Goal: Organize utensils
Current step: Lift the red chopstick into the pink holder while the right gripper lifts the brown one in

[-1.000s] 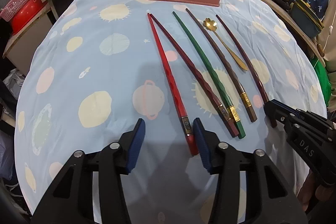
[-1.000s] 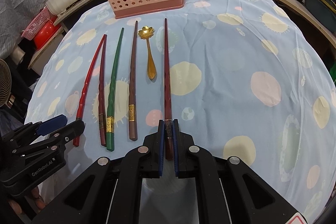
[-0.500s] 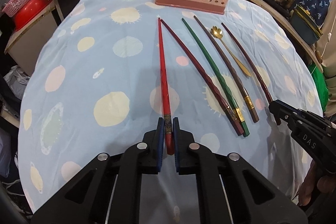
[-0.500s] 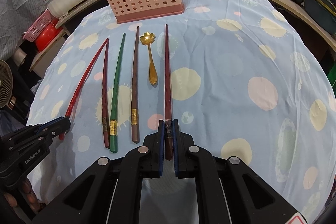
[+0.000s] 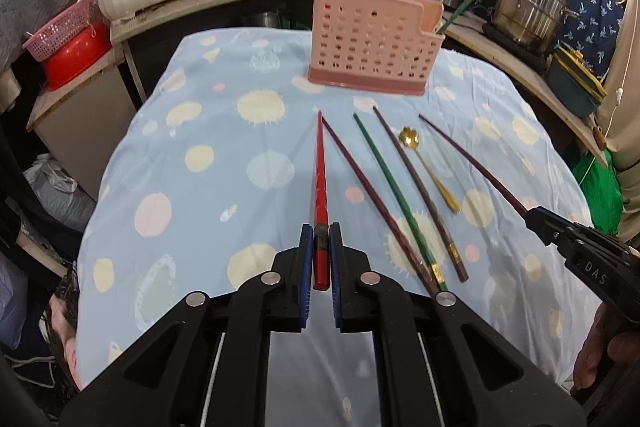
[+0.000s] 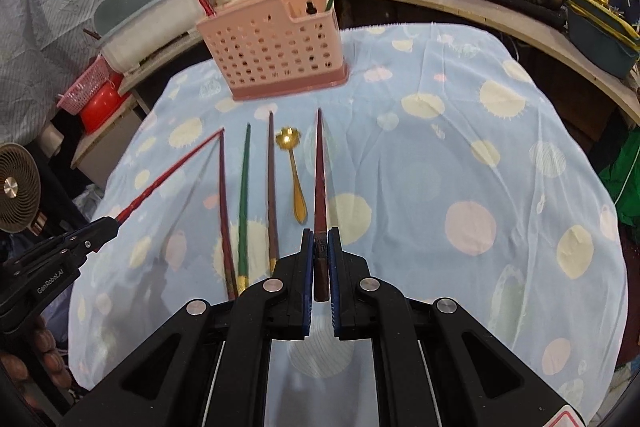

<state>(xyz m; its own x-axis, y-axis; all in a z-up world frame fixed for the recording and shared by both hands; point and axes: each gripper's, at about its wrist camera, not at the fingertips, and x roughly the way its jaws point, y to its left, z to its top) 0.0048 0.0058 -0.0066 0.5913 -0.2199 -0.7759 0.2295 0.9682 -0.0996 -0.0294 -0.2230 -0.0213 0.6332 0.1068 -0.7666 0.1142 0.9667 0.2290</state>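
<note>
The counter (image 5: 208,147) under its spotted blue cloth carries the pink holder (image 5: 372,39) at the far edge, so each lifted stick should probably be tipped upright and lowered point-first into a free slot. 3 chopsticks and the gold spoon (image 6: 294,173) lie flat between the 2 held ones. The left tool (image 5: 320,259) pinches the red chopstick (image 5: 321,179) by its thick end, and the right tool (image 6: 320,263) pinches the dark maroon chopstick (image 6: 319,167) likewise.
</note>
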